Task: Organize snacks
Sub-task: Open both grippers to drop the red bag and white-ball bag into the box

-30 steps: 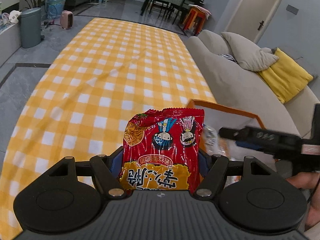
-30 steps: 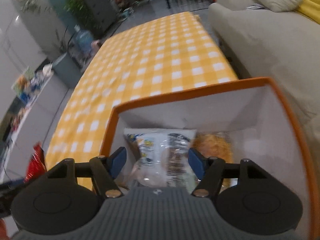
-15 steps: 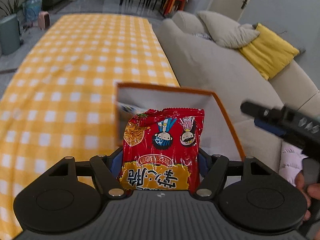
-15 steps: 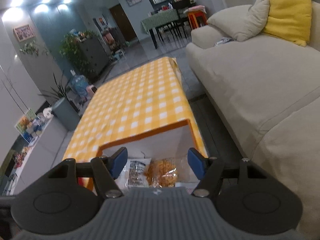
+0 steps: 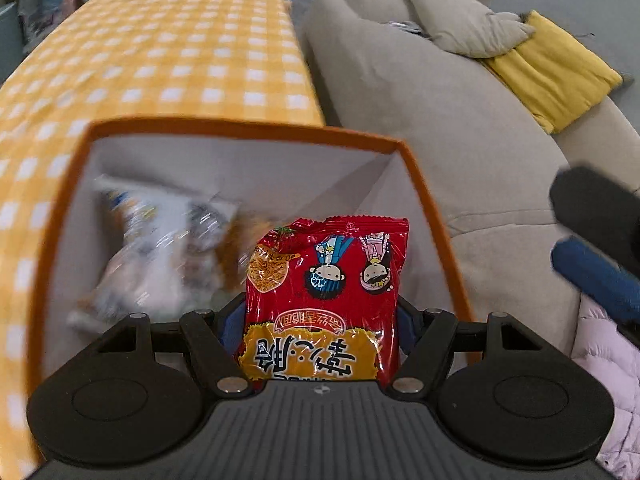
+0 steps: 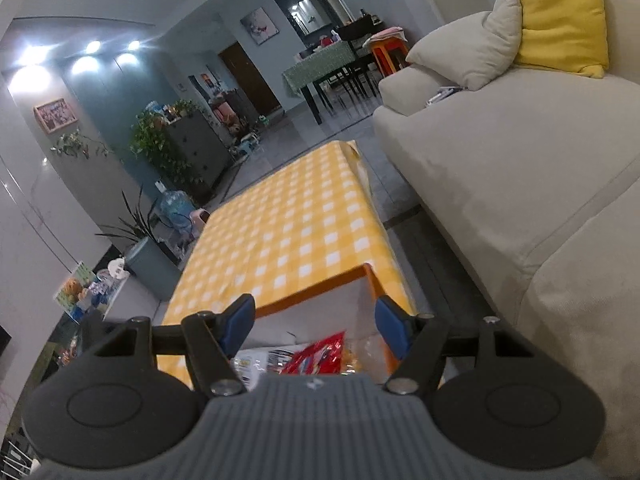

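The left gripper (image 5: 322, 320) has its blue pads pressed on the sides of a red snack packet (image 5: 326, 296), jaws wide around it. Just beyond and below the packet is the orange-rimmed box (image 5: 240, 130), with a white wrapped snack (image 5: 160, 248) lying inside to the tool's left (blurred). The right gripper (image 6: 316, 326) stands partly open with nothing between its pads, above the box's near corner. Farther ahead lie the yellow checked tablecloth (image 5: 180, 52) and, rightward, the beige sofa (image 5: 420, 92).

Orange-rimmed box (image 5: 244, 130) on checked tablecloth (image 5: 168, 56)
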`<action>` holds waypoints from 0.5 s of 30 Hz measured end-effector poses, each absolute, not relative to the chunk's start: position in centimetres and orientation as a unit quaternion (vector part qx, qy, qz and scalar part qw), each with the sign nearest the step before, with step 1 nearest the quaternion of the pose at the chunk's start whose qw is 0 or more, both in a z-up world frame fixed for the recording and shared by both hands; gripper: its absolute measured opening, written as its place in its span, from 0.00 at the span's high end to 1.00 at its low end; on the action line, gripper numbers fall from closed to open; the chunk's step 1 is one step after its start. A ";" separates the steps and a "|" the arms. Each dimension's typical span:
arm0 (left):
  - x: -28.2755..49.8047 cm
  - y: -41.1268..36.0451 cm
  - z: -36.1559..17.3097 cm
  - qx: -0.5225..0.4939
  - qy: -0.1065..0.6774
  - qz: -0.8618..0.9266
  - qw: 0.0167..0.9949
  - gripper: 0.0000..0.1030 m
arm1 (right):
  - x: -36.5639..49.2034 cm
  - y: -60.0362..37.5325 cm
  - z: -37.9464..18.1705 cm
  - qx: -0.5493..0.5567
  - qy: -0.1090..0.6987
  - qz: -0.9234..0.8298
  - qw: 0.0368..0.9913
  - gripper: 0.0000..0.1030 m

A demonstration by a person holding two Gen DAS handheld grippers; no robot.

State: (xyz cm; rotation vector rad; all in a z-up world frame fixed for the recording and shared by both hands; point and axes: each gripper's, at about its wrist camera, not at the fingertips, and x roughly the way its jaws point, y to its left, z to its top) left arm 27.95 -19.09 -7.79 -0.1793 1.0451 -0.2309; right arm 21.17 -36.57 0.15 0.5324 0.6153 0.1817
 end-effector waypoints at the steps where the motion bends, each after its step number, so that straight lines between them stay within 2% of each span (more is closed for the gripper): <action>1: 28.3 -19.5 -8.0 -0.079 0.497 -0.102 0.858 0.21 | 21.5 -36.8 -0.1 0.259 0.303 0.086 0.913 0.36; 4: 29.4 -20.8 -8.6 -0.061 0.502 -0.093 0.858 0.20 | 21.9 -37.6 -0.8 0.271 0.311 0.074 0.908 0.36; 7: 29.7 -21.4 -8.7 -0.040 0.498 -0.092 0.861 0.12 | 21.7 -38.1 -1.2 0.274 0.312 0.057 0.908 0.37; 9: 29.5 -21.5 -8.6 -0.030 0.494 -0.087 0.864 0.10 | 21.7 -38.3 -1.3 0.268 0.310 0.035 0.911 0.40; 15: 27.1 -21.0 -6.8 0.001 0.487 -0.074 0.870 0.10 | 20.8 -39.1 -0.3 0.269 0.297 0.017 0.916 0.40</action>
